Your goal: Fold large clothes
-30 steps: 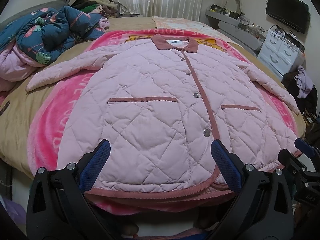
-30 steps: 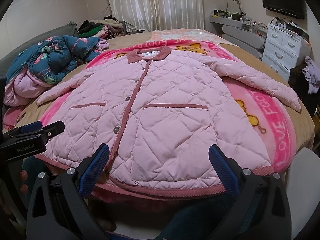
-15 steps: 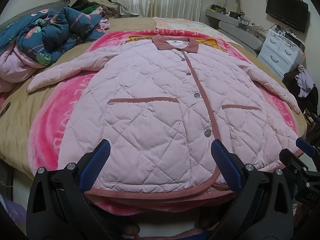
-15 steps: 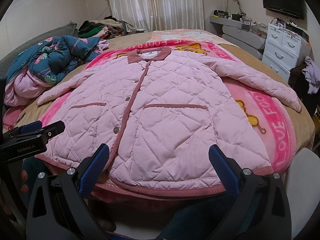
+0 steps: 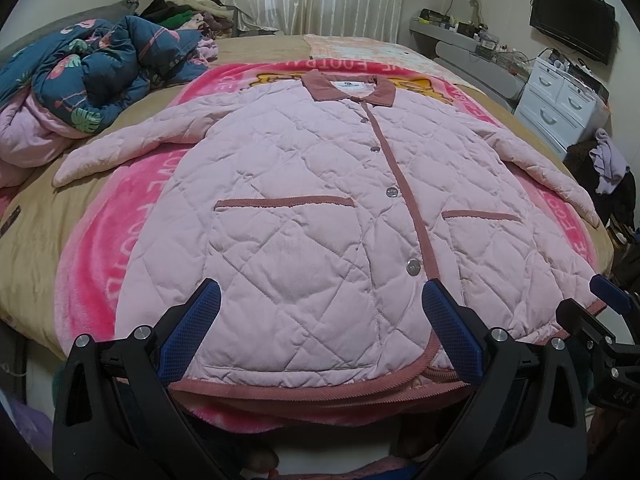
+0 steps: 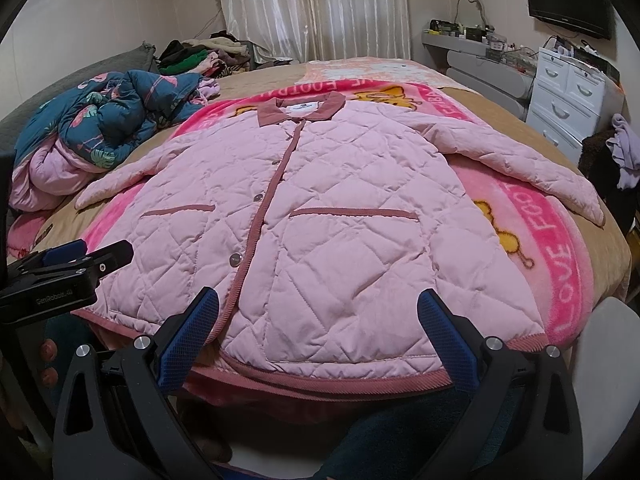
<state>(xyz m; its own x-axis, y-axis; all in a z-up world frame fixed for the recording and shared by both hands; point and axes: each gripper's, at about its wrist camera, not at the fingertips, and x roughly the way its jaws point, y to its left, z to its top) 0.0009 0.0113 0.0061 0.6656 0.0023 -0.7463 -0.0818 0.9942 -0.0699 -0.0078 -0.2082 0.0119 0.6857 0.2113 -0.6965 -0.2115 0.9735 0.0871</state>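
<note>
Jacket (image 5: 320, 216), pink and quilted, lies buttoned and flat on bed (image 5: 48, 216) for folding; left tongs (image 5: 318, 330) and right tongs (image 6: 316, 332) hover spread, empty, at its hem.

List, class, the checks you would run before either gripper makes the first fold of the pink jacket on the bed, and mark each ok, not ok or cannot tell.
1. Jacket lies flat, front up: ok.
2. Front buttoned shut along the strip: ok, as far as the buttons show.
3. Both sleeves spread out to the sides, left sleeve, right sleeve: ok.
4. Left gripper open, holding nothing: ok.
5. Right gripper open, holding nothing: ok.
6. Room to fold: crumpled quilt lies close to the left sleeve's cuff; touching or not: cannot tell.
</note>
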